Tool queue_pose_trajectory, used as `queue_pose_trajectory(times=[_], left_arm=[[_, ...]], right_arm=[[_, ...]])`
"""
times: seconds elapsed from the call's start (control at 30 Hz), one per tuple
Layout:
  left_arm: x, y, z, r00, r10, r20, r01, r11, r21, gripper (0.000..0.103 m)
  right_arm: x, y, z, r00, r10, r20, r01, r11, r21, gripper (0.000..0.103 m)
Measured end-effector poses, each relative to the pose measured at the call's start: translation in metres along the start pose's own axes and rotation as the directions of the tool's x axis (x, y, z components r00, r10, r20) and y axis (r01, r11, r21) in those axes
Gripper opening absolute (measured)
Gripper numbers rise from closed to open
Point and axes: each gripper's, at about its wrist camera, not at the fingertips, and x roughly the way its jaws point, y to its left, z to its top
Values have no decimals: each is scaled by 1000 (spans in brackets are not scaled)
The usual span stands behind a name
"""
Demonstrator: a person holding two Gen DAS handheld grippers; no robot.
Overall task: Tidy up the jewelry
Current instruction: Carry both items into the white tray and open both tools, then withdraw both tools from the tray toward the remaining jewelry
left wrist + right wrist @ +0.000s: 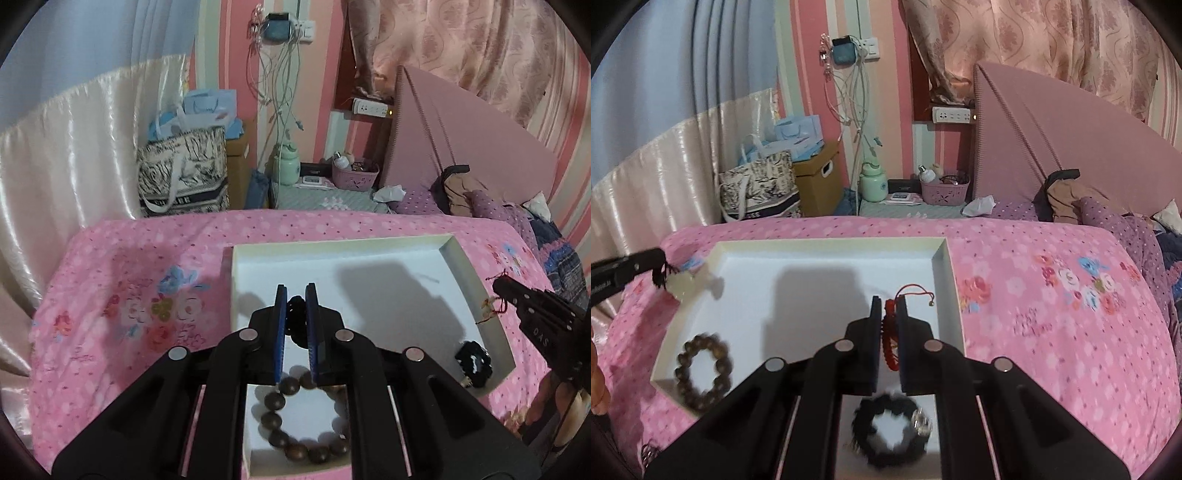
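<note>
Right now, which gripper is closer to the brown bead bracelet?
Left. The left gripper hangs over the tray's left side, with the brown bead bracelet just below it. The right gripper is over the tray's right side, above the black bracelet.

left gripper [295, 295]: black plastic linkage arms, round silver pivot pins, blue-faced flat fingers [281, 325]. right gripper [889, 306]: same black arms and silver pins, white lettering along its side.

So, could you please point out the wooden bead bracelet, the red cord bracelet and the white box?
wooden bead bracelet [703, 373]: right wrist view, bead ring.
red cord bracelet [887, 332]: right wrist view, braided band.
white box [827, 244]: right wrist view, far rim.
</note>
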Motion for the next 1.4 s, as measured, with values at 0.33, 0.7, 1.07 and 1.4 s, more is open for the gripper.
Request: queue_pose_trajectory(times=[0.33,0.7,1.07,1.4], left_arm=[[53,17,-19,995,59,-79,-60,998,-11,8],[66,4,-30,990,118,-74,-113,992,58,8],[74,10,-30,987,124,-103,-122,992,29,10],[58,7,-27,987,131,-93,-129,991,30,21]], right_arm=[[41,-1,-10,998,-30,-46,29,999,-15,7],[62,0,-19,993,-32,-115,30,999,-13,7],[70,3,-23,989,-43,-142,41,999,-18,9],[54,-1,-21,993,-43,-110,43,999,-1,51]])
